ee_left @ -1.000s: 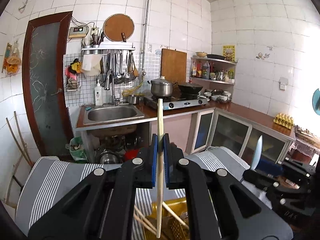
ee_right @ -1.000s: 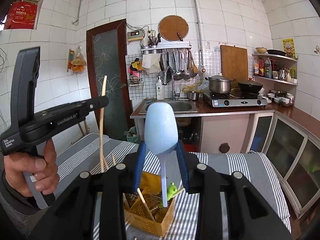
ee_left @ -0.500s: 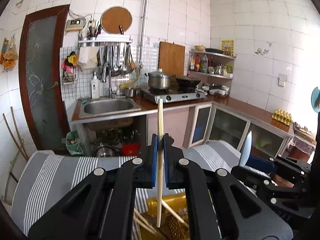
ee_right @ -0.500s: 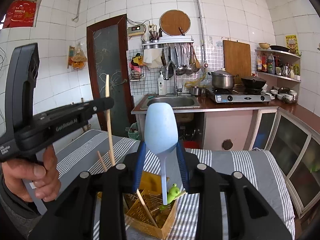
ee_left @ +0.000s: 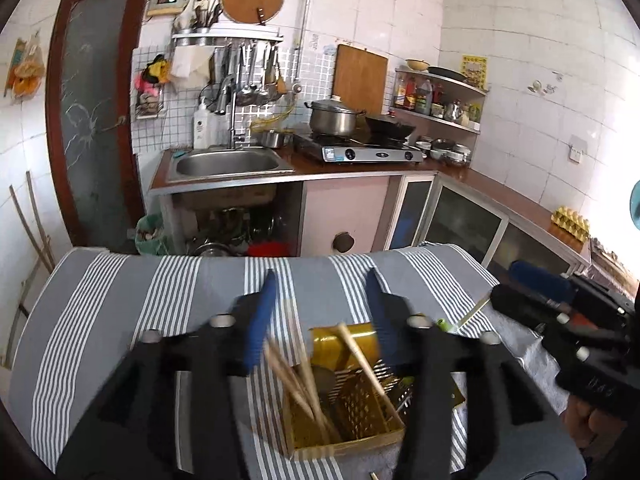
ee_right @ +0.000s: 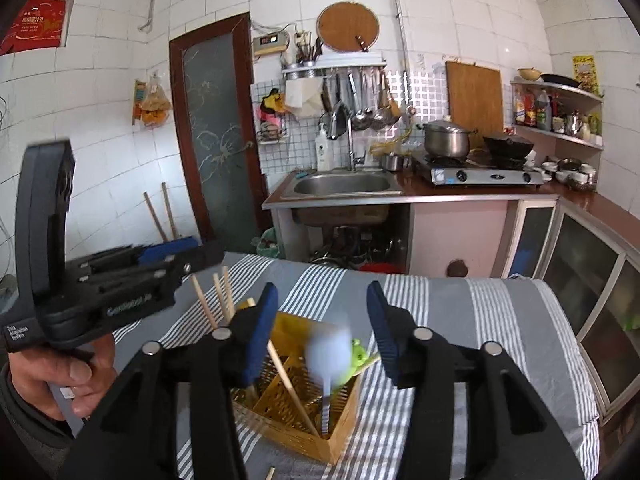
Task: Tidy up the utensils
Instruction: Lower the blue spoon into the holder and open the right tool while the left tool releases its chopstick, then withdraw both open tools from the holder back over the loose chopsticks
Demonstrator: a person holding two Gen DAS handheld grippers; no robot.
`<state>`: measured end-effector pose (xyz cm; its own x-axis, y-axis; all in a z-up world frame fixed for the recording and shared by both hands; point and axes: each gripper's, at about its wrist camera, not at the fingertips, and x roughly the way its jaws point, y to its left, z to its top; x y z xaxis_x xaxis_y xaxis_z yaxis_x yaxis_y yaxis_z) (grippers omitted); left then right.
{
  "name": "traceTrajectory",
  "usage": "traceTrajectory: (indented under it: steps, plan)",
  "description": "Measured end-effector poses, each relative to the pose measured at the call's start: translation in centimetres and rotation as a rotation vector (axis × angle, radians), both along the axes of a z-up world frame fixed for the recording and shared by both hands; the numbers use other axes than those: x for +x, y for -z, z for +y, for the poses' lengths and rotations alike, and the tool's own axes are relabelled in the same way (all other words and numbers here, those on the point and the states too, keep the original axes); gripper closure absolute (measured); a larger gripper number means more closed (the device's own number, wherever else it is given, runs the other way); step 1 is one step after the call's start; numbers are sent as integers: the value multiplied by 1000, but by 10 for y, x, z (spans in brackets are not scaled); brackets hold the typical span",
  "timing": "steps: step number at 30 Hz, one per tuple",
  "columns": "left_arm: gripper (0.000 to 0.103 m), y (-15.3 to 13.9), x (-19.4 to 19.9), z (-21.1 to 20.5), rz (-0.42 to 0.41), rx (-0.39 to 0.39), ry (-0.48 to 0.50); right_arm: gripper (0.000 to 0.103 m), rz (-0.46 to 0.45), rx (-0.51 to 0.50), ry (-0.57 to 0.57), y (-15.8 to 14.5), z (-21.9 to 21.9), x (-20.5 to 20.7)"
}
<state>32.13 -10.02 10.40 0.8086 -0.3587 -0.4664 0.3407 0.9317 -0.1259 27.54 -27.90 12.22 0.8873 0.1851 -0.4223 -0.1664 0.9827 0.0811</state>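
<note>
two wrist views, close over the striped table (ee_left: 120, 300), facing the kitchen wall.
looking forward and slightly down along each gripper's fingers; sharing the yellow utensil basket (ee_left: 360, 408) (ee_right: 280, 404), sink (ee_left: 228, 164) (ee_right: 342, 184) and stove (ee_left: 360, 154) (ee_right: 484, 176).

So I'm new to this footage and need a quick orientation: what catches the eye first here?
The yellow utensil basket at the near edge of the striped tablecloth, wooden chopsticks leaning in it. A pale blue spoon is blurred above it between the right tool's opening jaws; the left tool is opening too, its pads clear of the chopsticks. Behind stand a steel sink and stove.
</note>
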Motion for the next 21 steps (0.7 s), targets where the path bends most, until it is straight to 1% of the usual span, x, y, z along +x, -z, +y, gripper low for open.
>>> traceTrajectory:
  steps: [5,9,12,14,17,19,21]
  plan:
    - [50,6,-11,19,6,13,-33,55,-15,-1,29,-4,-8,-14]
    - [47,18,-33,42,21,26,-68,53,5,-11,47,7,-16,-32]
    - [44,33,-54,58,39,28,-95,52,73,3,66,34,-27,-49]
    - [43,52,-72,69,65,31,-115,52,130,-7,77,58,-28,-60]
    - [43,91,-99,79,129,50,-139,52,209,7,95,96,-27,-83]
    - [42,119,-119,81,174,91,-154,52,255,20,106,121,-25,-101]
    - [42,143,-138,84,227,85,-163,52,312,63,119,148,-23,-124]
